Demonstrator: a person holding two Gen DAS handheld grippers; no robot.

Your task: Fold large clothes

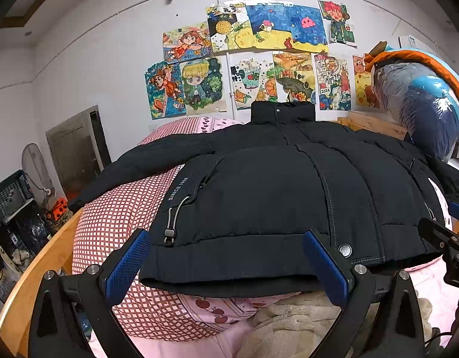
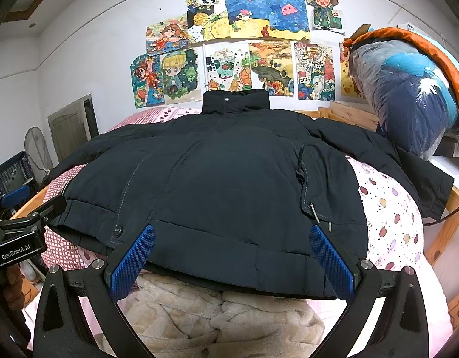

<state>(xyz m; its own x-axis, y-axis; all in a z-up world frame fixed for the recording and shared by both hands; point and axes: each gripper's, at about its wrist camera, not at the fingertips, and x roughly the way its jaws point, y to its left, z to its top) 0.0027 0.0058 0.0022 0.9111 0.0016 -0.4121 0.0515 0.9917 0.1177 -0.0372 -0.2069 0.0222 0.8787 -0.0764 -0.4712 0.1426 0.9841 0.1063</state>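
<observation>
A large black padded jacket [image 1: 274, 185] lies flat, front up, on a bed, collar at the far wall, sleeves spread to both sides. It also shows in the right wrist view [image 2: 229, 185]. My left gripper [image 1: 226, 264] is open, its blue pads either side of the jacket's near hem on the left half. My right gripper [image 2: 232, 261] is open over the hem on the right half. Neither holds anything. The right gripper's body shows at the right edge of the left wrist view [image 1: 447, 238].
The bed has a red checked quilt [image 1: 116, 232], a pink patterned cover [image 2: 390, 214] and a beige fleece blanket [image 2: 217, 319] near me. A wooden bed rail [image 1: 41, 265] runs at left. A bagged bundle [image 2: 408, 89] stands at right. Drawings cover the wall [image 1: 244, 53].
</observation>
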